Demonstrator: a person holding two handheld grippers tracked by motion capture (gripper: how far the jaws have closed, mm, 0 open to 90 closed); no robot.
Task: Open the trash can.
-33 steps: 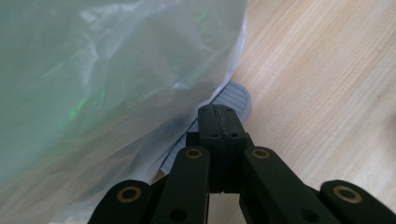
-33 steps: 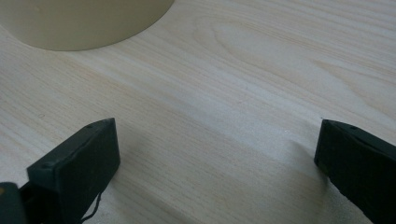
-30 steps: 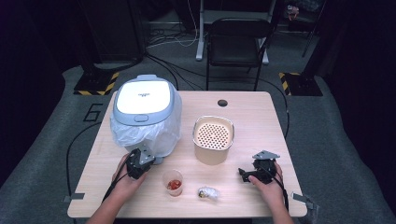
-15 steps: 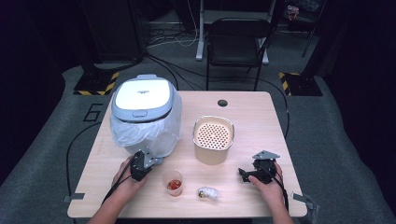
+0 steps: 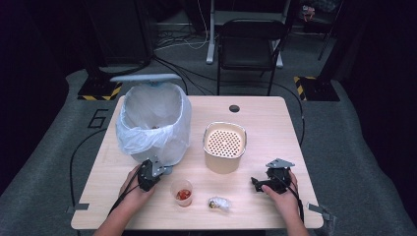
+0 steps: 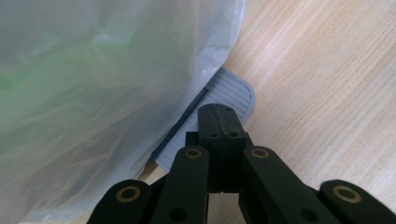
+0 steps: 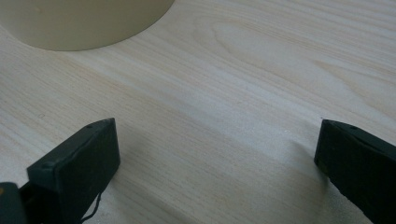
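The bin lid (image 5: 145, 77) has sprung open (left gripper (image 6: 219, 122) jaws closed on the pedal (image 6: 224, 95)).

One desk (image 5: 275, 123) carries everything. On it stands one pedal bin (image 5: 153, 123) at ten o'clock, lined with one white plastic bag, its one lid (image 5: 145, 77) raised. At the centre sits one cream perforated basket (image 5: 224, 145). Toward six o'clock stand one clear cup (image 5: 182, 191) holding red bits and one small crumpled wrapper (image 5: 218, 203). One dark round grommet (image 5: 234, 108) lies at twelve o'clock. Two grippers: the left gripper (image 5: 164, 169) at seven o'clock, the right gripper (image 5: 254, 183) at five o'clock. One chair (image 5: 250, 46) stands beyond the desk.
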